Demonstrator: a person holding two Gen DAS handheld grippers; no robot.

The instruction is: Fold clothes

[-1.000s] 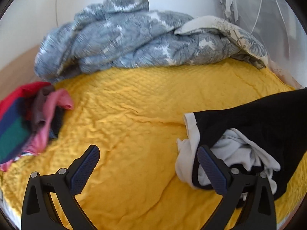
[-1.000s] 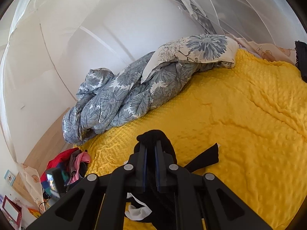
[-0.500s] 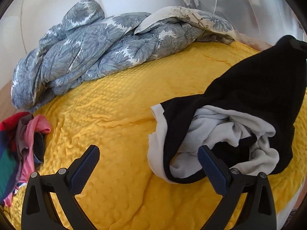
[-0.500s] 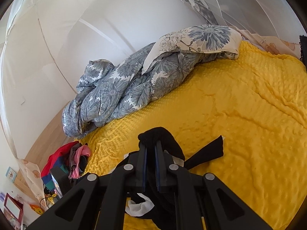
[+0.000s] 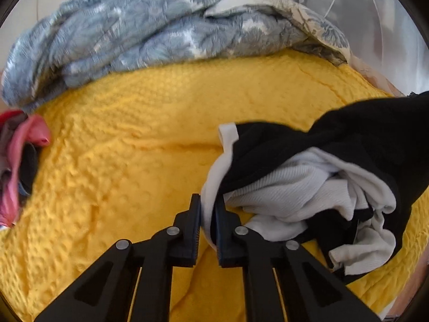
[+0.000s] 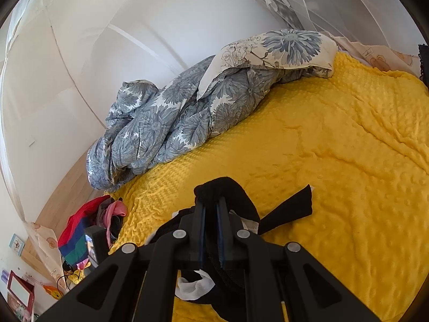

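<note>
A black garment with a white lining (image 5: 335, 145) hangs crumpled over the yellow bedspread (image 5: 134, 139). My left gripper (image 5: 207, 204) is at its lower left corner. Its jaws are closing, and the white hem (image 5: 211, 185) is pinched between the pads. In the right wrist view my right gripper (image 6: 211, 204) is shut on a bunched fold of the same black garment (image 6: 230, 187). A black strip (image 6: 289, 209) trails to its right, and white lining shows below the fingers.
A grey floral quilt (image 5: 147, 26) (image 6: 174, 115) lies heaped along the far side of the bed by the white wall. A pile of red, pink and green clothes (image 5: 18, 161) (image 6: 88, 220) sits at the bed's left edge. The yellow bedspread (image 6: 335, 187) stretches off to the right.
My left gripper's jaws went from wide open to closed on the garment's white hem, and it dropped closer to the bed. The right gripper kept its grip and stayed put.
</note>
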